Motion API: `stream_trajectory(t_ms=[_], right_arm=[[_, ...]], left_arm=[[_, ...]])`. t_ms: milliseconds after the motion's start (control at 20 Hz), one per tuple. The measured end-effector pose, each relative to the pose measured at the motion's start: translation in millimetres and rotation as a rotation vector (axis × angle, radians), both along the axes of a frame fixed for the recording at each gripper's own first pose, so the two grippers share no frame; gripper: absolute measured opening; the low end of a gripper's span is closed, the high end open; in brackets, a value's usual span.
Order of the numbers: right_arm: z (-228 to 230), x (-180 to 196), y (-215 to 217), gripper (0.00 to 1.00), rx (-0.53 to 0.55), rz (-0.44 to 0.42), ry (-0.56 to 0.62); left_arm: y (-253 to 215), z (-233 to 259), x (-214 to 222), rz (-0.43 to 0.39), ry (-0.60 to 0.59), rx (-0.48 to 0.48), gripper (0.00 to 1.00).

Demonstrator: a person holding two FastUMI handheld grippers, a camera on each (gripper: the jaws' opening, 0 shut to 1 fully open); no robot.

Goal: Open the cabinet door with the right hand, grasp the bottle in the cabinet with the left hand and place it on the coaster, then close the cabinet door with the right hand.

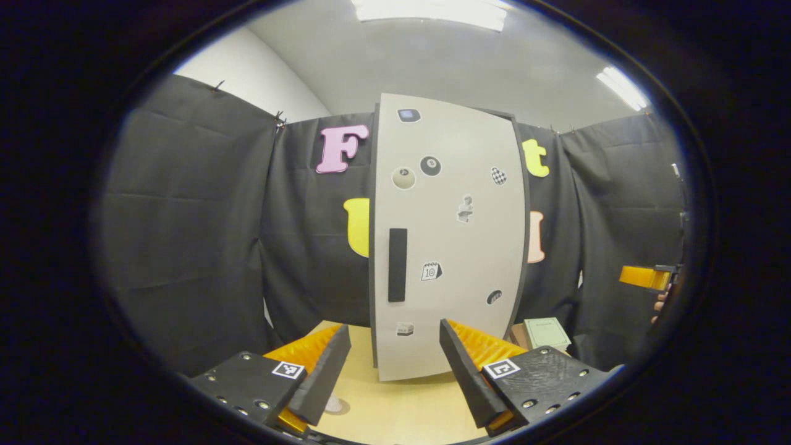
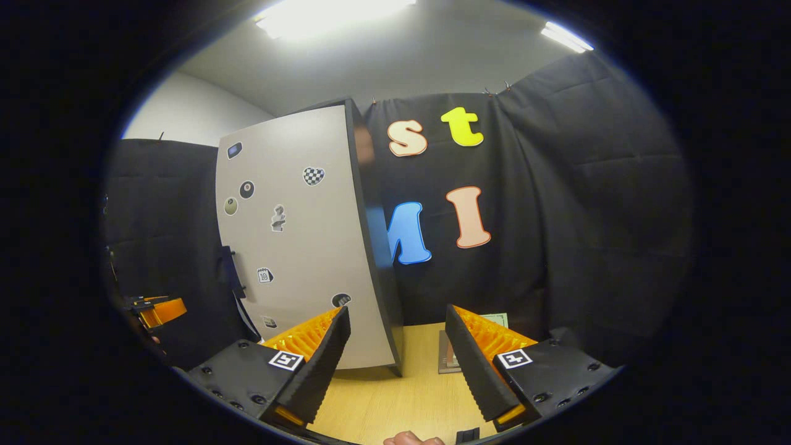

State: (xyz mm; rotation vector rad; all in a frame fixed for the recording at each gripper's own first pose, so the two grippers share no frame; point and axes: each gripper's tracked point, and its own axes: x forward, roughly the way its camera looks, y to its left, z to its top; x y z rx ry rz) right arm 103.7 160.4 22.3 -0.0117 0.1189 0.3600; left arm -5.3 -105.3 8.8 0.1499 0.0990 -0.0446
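2 grippers hover low over the tabletop (image 1: 395, 408), the left gripper (image 1: 395, 364) and right gripper (image 2: 398, 364) each with jaws apart, holding nothing. Beyond them the cabinet door (image 1: 451, 235) stands closed, handle (image 1: 397, 264) untouched, bottle hidden; a coaster (image 1: 547, 334) lies just right of it.

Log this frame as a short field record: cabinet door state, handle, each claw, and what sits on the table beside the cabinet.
cabinet door: shut, stickers on its face
handle: dark vertical bar, untouched
left claw: open, empty, facing the door
right claw: open, empty, off the cabinet's right edge
table: light wood
beside cabinet: pale green card to its right
bottle: hidden behind the door
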Motion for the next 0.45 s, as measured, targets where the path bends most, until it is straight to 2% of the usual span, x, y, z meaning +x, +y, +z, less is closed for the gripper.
stream_trajectory(t_ms=[250, 450], right_arm=[[-12, 9, 9, 0.98, -0.031, -0.003, 0.0], [-25, 27, 31, 0.98, -0.026, -0.016, 0.038]], left_arm=[[-1, -3, 5, -0.009, 0.0, 0.009, 0.89], [-3, -15, 11, -0.06, 0.026, -0.064, 0.88]])
